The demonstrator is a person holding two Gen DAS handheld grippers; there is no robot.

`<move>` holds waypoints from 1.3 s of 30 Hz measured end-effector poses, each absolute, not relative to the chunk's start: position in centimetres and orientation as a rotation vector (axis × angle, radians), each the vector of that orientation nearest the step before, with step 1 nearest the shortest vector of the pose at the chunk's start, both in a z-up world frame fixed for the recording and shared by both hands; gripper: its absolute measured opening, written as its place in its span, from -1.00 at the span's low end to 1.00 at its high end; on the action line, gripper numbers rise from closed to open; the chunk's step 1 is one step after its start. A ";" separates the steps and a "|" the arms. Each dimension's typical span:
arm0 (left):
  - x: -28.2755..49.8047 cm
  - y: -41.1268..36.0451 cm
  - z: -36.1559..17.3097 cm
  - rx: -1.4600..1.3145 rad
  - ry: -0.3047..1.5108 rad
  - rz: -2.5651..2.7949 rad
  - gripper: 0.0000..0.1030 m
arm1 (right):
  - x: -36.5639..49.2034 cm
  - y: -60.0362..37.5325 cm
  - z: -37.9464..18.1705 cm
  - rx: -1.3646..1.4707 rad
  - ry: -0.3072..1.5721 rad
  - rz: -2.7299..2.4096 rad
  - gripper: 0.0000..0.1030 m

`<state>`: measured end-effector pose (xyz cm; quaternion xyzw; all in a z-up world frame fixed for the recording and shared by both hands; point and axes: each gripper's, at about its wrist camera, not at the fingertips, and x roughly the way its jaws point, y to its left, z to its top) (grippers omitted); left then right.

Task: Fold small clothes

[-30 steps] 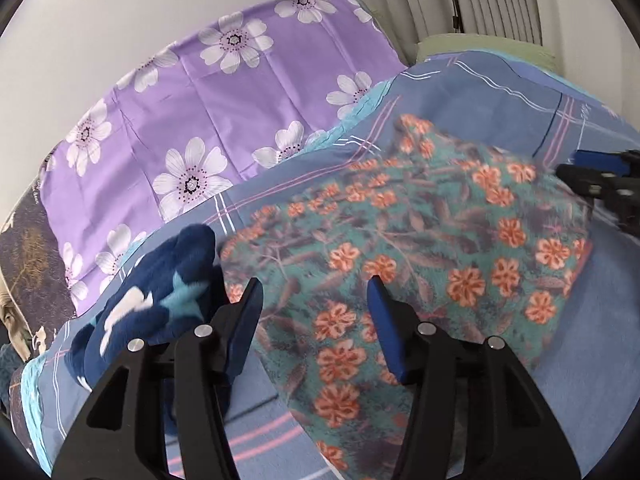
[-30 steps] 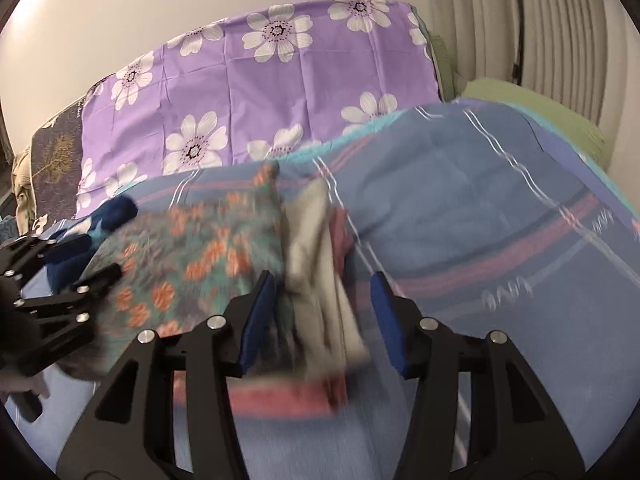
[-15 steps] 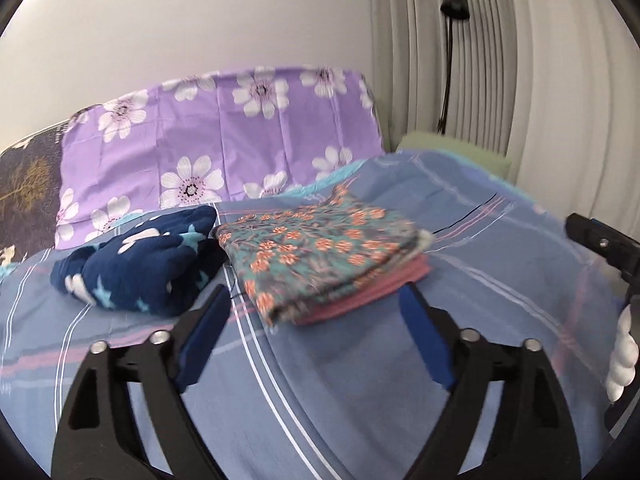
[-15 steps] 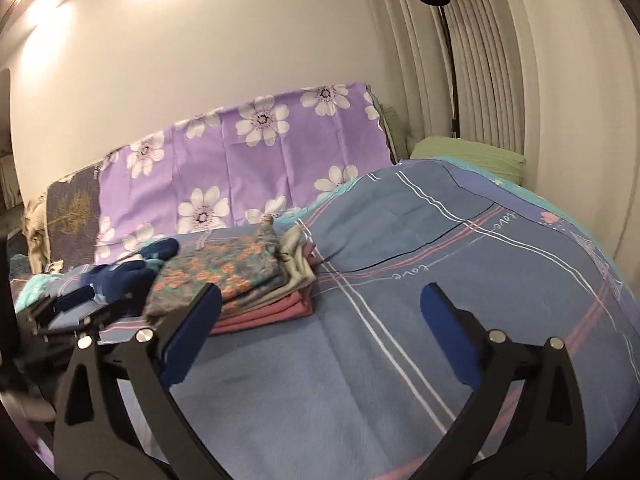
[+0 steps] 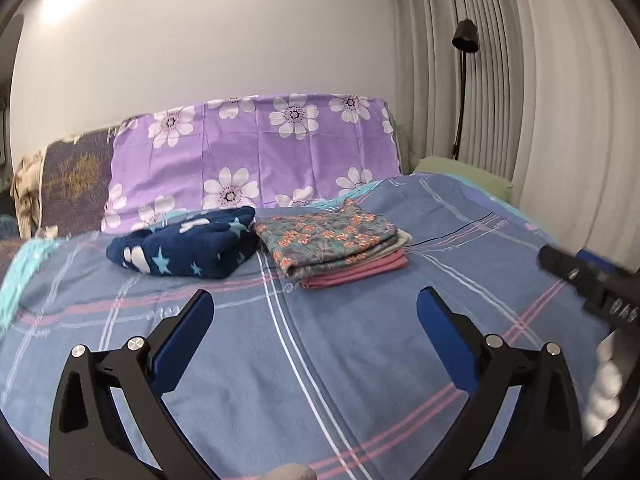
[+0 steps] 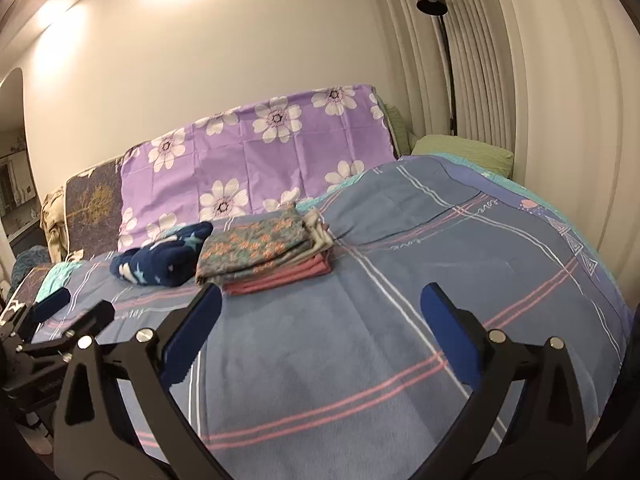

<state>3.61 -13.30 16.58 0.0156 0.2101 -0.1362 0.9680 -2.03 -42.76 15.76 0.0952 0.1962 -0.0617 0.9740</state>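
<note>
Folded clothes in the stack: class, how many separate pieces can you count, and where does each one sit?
3 visible: the flowered cloth on top, a pale piece peeking out under it at the right edge, and the pink piece at the bottom. More layers may be hidden inside the stack.

Blue plaid bedsheet (image 5: 360,360) covers the bed, pink and white stripes; purple floral cloth (image 5: 256,156) draped upright at its far edge; dark gold-patterned cloth (image 5: 76,184) just left of it; green pillow (image 6: 460,152) far right corner; black floor lamp (image 6: 434,0) against pleated curtains (image 5: 520,80); white wall (image 5: 200,40) behind.
</note>
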 end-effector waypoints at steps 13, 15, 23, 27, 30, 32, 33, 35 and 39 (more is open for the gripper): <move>-0.9 -13.3 16.7 0.036 0.427 -0.269 0.97 | -5.3 -40.7 15.2 0.135 0.431 -0.055 0.96; -1.4 -13.3 16.8 0.039 0.415 -0.266 0.97 | -5.6 -40.6 15.2 0.130 0.431 -0.053 0.96; -2.1 -13.9 16.7 0.066 0.419 -0.252 0.97 | -6.3 -40.8 14.9 0.143 0.445 -0.073 0.96; -2.4 -14.1 16.7 0.070 0.412 -0.274 0.97 | -6.4 -40.6 14.9 0.135 0.450 -0.077 0.96; -2.3 -14.2 16.5 0.077 0.418 -0.264 0.97 | -6.3 -40.4 14.9 0.128 0.450 -0.077 0.96; -2.3 -14.4 16.4 0.077 0.424 -0.267 0.97 | -6.3 -40.4 14.9 0.120 0.448 -0.083 0.96; -2.2 -14.4 16.3 0.075 0.427 -0.269 0.97 | -6.3 -40.3 14.9 0.117 0.446 -0.086 0.96; -2.1 -14.4 16.2 0.070 0.431 -0.274 0.97 | -6.3 -40.3 14.9 0.110 0.445 -0.094 0.96; -2.0 -14.7 16.1 0.071 0.432 -0.282 0.97 | -6.3 -40.4 14.8 0.112 0.447 -0.098 0.96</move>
